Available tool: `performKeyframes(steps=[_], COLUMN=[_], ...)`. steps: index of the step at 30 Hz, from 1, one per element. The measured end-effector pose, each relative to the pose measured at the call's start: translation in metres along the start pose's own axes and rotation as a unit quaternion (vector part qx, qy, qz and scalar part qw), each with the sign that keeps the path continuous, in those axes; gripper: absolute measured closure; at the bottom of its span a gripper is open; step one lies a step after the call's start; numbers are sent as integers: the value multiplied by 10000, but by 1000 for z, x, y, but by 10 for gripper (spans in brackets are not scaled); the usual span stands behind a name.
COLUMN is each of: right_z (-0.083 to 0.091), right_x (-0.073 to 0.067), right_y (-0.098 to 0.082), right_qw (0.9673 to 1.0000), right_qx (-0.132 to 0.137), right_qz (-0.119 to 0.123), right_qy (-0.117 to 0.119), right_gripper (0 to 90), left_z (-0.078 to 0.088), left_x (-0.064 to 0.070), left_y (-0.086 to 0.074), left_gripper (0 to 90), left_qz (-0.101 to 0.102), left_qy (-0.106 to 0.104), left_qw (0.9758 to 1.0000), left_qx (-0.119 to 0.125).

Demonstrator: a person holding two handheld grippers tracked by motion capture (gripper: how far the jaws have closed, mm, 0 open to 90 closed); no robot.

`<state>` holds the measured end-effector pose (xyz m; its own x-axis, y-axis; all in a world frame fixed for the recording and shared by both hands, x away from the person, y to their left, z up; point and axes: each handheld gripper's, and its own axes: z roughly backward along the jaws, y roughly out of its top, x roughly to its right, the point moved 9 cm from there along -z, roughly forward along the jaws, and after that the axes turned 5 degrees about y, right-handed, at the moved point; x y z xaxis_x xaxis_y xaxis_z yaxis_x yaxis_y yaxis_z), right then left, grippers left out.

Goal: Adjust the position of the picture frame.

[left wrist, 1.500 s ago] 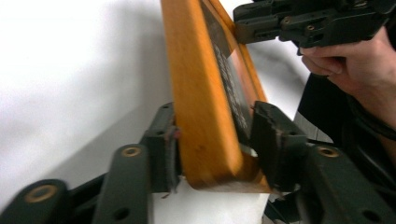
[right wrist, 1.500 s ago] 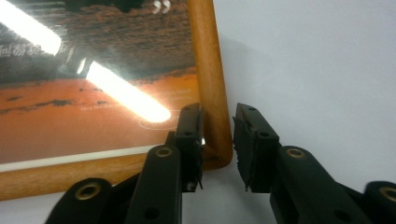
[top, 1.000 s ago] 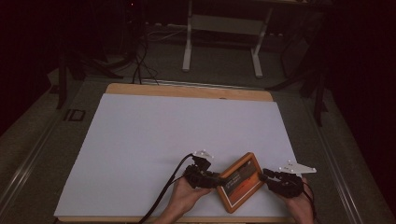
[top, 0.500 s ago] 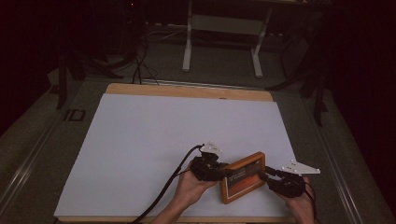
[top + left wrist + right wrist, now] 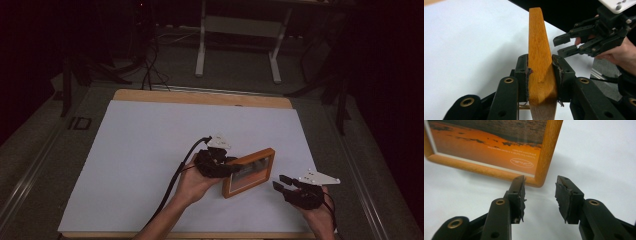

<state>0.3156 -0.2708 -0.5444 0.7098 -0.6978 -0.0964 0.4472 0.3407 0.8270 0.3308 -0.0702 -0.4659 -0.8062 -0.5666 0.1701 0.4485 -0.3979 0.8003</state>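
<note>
One wooden picture frame (image 5: pixel 249 171) upright, pinched by L claw (image 5: pixel 231 169); R claw (image 5: pixel 280 183) spread, empty, just opening wider.

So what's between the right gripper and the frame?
Nothing: only bare white sheet lies between the open right gripper and the frame, as the right gripper view shows.
</note>
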Motion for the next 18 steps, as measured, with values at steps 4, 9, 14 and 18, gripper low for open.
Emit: performKeyframes(steps=[4, 9, 14, 18], right_z=[1, 0, -11, -24], right_x=[-7, -18, -30, -41], right_y=[16, 45, 78, 98], right_qw=[9997, 9978, 9942, 9901], right_qx=[92, 246, 384, 383], right_qz=[208, 582, 891, 1178], right_qy=[59, 224, 462, 661], right_gripper=[572, 572, 560, 537], left_z=[10, 22, 32, 42], left_x=[-8, -16, -25, -35], left_y=[6, 10, 6, 3], left_gripper=[694, 694, 694, 694], left_qz=[-291, -542, -680, -725], left_qy=[141, 206, 225, 195], left_qw=[9994, 9980, 9966, 9958], left_qx=[-74, -239, -397, -523])
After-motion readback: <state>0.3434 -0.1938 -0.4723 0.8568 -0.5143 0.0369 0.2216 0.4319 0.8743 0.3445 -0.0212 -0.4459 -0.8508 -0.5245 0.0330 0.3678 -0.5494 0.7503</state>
